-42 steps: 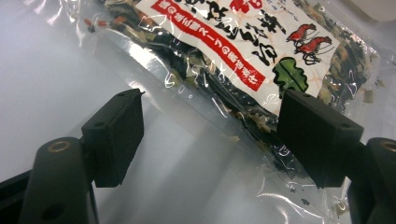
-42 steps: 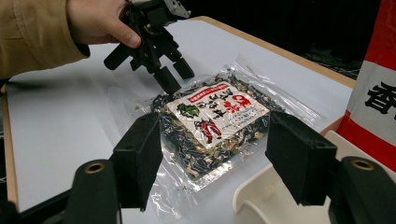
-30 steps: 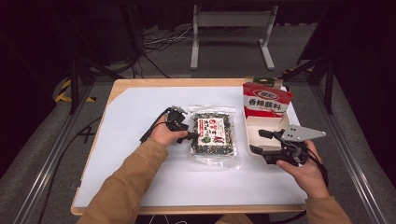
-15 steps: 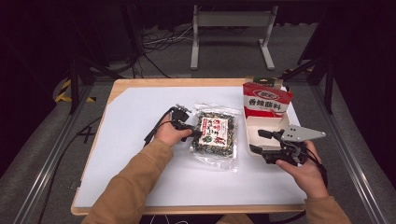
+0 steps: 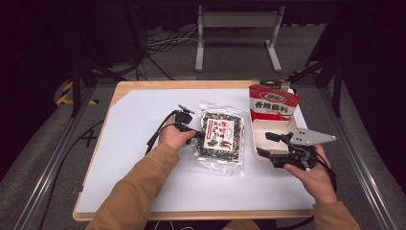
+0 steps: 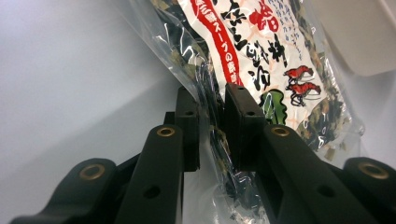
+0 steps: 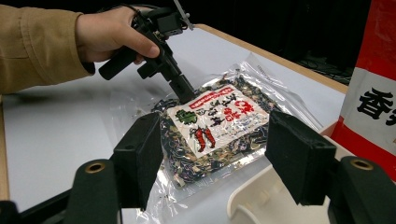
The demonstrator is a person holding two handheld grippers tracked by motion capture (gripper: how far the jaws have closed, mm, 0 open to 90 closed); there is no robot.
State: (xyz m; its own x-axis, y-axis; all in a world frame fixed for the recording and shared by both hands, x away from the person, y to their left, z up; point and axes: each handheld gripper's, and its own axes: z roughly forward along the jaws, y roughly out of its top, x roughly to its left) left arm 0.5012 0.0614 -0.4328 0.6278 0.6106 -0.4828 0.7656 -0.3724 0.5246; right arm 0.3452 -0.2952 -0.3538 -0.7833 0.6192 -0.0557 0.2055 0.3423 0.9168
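Note:
A clear bag of dark dried greens with a white and red label (image 5: 221, 136) lies mid-table. My left gripper (image 5: 200, 136) reaches it from the left. Its jaws have just been closing and now pinch the bag's (image 6: 261, 60) left edge, with the plastic caught between the pads of the left gripper (image 6: 212, 116). In the right gripper view the left gripper (image 7: 187, 95) angles down onto the bag (image 7: 215, 121). My right gripper (image 5: 266, 145) is held to the right of the bag, open, with nothing between the jaws of the right gripper (image 7: 219, 154).
A red and white packet (image 5: 273, 103) stands upright at the back right. A white box (image 5: 275, 128) lies open in front of it, just beyond my right gripper. The white tabletop (image 5: 134, 143) stretches out to the left and front.
The left gripper's jaws have closed from wide apart onto the bag's left edge. Both hands have stayed where they were.

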